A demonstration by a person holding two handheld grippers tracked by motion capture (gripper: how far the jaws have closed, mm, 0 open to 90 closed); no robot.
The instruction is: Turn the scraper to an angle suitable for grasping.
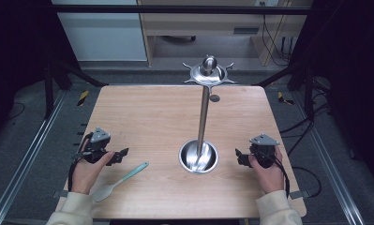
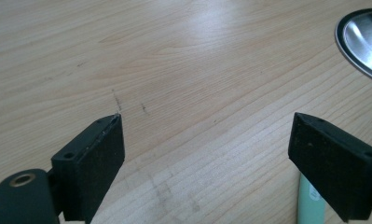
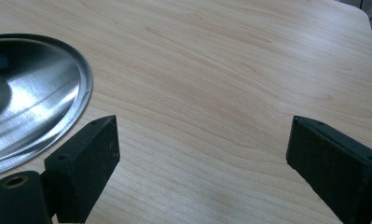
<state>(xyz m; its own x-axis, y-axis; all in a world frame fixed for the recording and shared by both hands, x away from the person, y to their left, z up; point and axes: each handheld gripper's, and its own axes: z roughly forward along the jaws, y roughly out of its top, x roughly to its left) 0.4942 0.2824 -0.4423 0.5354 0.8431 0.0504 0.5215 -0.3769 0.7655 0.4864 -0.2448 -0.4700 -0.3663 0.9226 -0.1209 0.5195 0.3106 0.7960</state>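
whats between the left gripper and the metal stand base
Mostly bare wood. In the high view, only the handle end of the pale green spatula lies just below that stretch between the left gripper and the stand base.

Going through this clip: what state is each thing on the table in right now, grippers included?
Left hand-held gripper: open, holding nothing, low over the table.
Right hand-held gripper: open, holding nothing, beside the stand's base.
Spatula: lying flat on the table, ungrasped, near the left hand-held gripper.
Metal stand: upright, round base on the table, nothing hanging from its top hooks.
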